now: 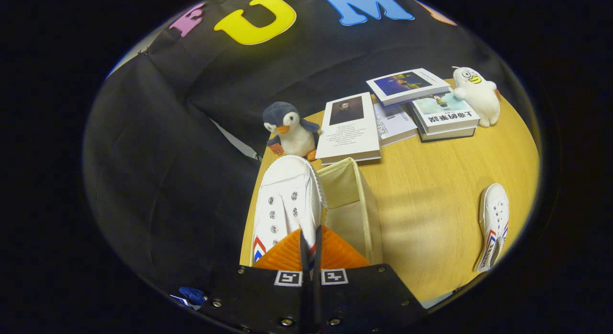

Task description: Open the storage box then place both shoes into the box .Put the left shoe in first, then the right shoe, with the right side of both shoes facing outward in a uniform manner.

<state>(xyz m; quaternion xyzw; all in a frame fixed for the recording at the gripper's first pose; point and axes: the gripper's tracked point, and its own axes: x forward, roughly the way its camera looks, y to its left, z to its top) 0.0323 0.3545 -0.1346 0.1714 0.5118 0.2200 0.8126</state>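
Shoe point(286, 204) in white canvas is pinched at its heel rim by the jaws, which are nearly closed on it, toe pointing away over the open storage box point(352, 209). Second shoe point(493, 226) lies well apart on the table point(431, 204), with books point(352, 128) and a toy penguin point(289, 128) beyond.

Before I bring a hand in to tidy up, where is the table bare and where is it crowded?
Bare wood lies between the storage box and the second shoe, short of the books. The far rim is crowded: penguin toy, books, white plush. The gripper has its jaws shut on the held shoe beside the box.
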